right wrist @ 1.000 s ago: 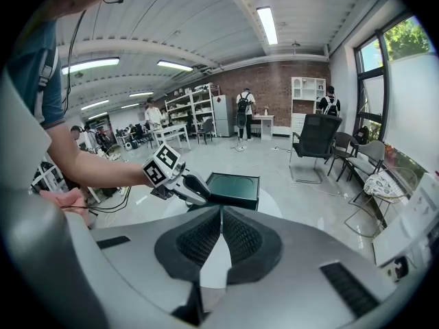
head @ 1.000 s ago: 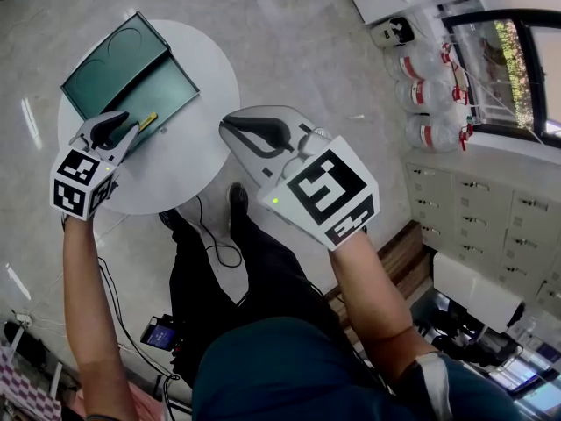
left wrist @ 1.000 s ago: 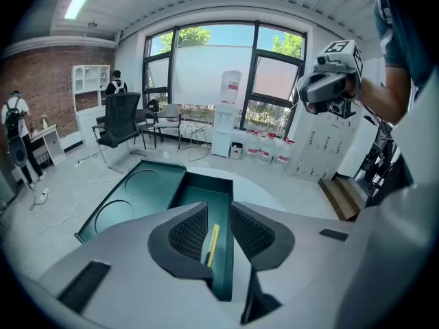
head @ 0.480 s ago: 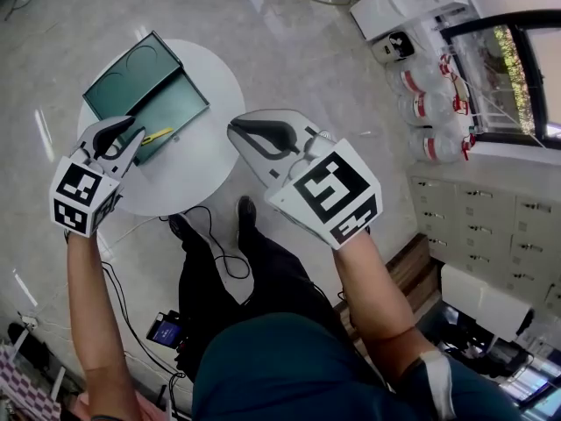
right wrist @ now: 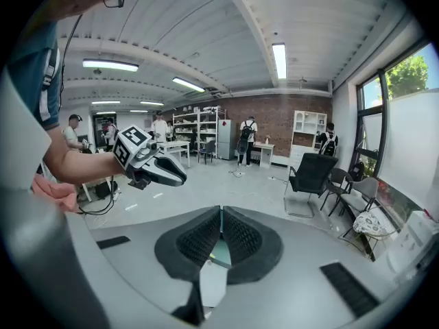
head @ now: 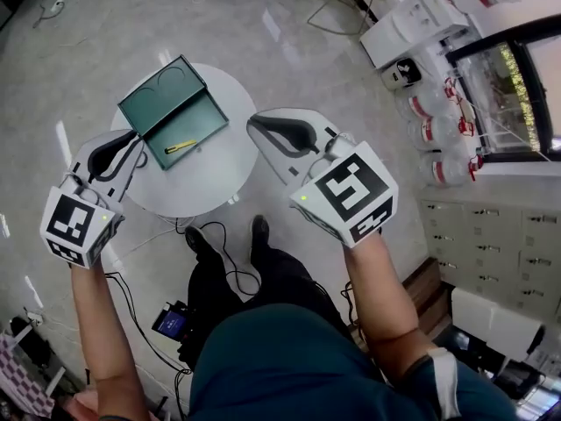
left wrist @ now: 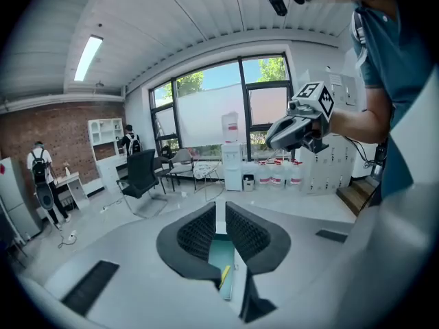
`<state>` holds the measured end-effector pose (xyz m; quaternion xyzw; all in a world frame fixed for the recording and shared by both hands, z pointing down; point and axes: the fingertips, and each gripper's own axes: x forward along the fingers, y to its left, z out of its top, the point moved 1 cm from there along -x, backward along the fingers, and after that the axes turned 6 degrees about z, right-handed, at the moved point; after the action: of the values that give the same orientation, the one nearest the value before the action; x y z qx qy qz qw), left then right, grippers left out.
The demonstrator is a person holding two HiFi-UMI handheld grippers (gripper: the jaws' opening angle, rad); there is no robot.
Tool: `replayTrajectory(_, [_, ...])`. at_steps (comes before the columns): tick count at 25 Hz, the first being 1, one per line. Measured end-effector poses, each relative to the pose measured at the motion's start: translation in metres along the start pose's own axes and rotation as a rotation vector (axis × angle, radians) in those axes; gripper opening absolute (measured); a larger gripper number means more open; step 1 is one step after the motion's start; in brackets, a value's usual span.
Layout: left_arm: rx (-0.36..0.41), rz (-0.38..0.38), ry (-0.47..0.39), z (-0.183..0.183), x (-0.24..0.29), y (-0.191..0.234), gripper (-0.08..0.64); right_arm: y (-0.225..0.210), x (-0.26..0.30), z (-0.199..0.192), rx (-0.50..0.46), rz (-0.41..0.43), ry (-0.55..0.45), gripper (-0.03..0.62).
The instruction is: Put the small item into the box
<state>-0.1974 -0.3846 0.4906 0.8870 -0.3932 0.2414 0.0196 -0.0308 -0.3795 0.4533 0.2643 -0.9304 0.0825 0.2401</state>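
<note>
The left gripper point(head: 131, 139) has its jaws a narrow slit apart and empty. It has drawn back from over the round table point(head: 206, 187). The right gripper point(head: 254, 123), jaws pressed together, holds nothing. The small yellow item point(head: 181, 146) lies inside the open green box point(head: 149, 103) — the placing looks done.

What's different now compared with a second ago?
The left gripper has drawn back from the green box toward the person, its jaws slightly apart and empty. The small yellow item, which was right by its tips before, now lies alone in the box. The right gripper stays shut and empty, and the box stays open on the round table.
</note>
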Motion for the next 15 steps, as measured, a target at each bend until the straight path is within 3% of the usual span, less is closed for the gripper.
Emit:
replayTrajectory(6, [0.004,0.101,-0.098,0.068,-0.076,-0.009,0.048,0.021,-0.041,0.055,-0.055,-0.014,-0.092,0.04])
replayTrajectory(15, [0.012,0.267,-0.194,0.141,-0.17,-0.023,0.041,0.046,-0.097,0.129,-0.168,0.005,-0.219,0.039])
